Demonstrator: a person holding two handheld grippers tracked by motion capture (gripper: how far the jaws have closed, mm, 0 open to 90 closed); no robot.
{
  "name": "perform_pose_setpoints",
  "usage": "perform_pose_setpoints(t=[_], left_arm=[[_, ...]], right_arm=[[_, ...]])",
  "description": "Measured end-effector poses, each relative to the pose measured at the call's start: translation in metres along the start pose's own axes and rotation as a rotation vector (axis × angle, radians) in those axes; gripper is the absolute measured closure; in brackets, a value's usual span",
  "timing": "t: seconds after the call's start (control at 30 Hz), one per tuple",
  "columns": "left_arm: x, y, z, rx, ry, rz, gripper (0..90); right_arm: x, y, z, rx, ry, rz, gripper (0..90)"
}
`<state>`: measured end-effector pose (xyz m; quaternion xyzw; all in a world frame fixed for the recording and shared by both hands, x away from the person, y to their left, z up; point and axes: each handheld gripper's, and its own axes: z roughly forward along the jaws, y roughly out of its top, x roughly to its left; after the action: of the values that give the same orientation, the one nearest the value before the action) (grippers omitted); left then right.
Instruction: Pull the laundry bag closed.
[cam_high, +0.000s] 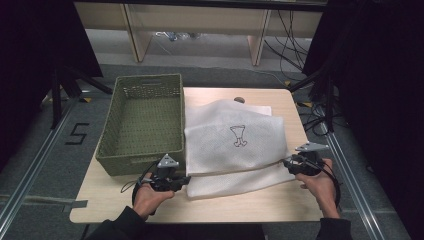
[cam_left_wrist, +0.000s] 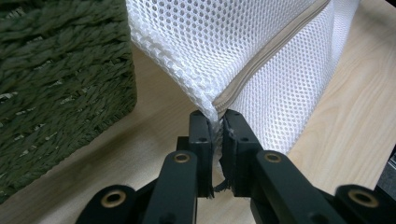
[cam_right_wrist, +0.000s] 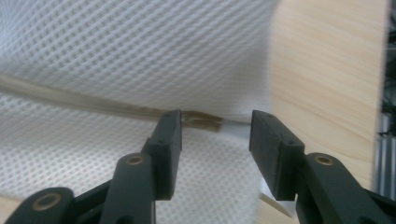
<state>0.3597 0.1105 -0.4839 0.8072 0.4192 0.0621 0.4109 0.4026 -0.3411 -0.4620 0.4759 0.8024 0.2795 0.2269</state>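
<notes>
Mesh bag (cam_high: 235, 145) corner pinched by left tongs (cam_high: 184, 181).

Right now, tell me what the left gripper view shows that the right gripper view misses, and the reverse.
The left gripper view alone shows the green woven basket beside the bag, and the left tongs shut on the corner of the white mesh bag where its zip ends. The right gripper view alone shows the right tongs open, their jaws on either side of the zip pull without pressing it. Both show the mesh bag, its beige zip and the wooden table.
</notes>
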Motion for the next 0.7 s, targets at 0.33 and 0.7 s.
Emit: perform_pose_setpoints(t=[0.33,0.7], left_arm=[[-0.003,-0.002,-0.006,0.029,0.001,-0.001,55.7],[-0.006,-0.009,-0.034,-0.020,0.021,0.010,30.1]], right_arm=[[0.003,0.002,-0.009,-0.072,0.011,0.015,41.3],[0.025,0.001,-0.012,-0.136,0.038,0.012,34.4]])
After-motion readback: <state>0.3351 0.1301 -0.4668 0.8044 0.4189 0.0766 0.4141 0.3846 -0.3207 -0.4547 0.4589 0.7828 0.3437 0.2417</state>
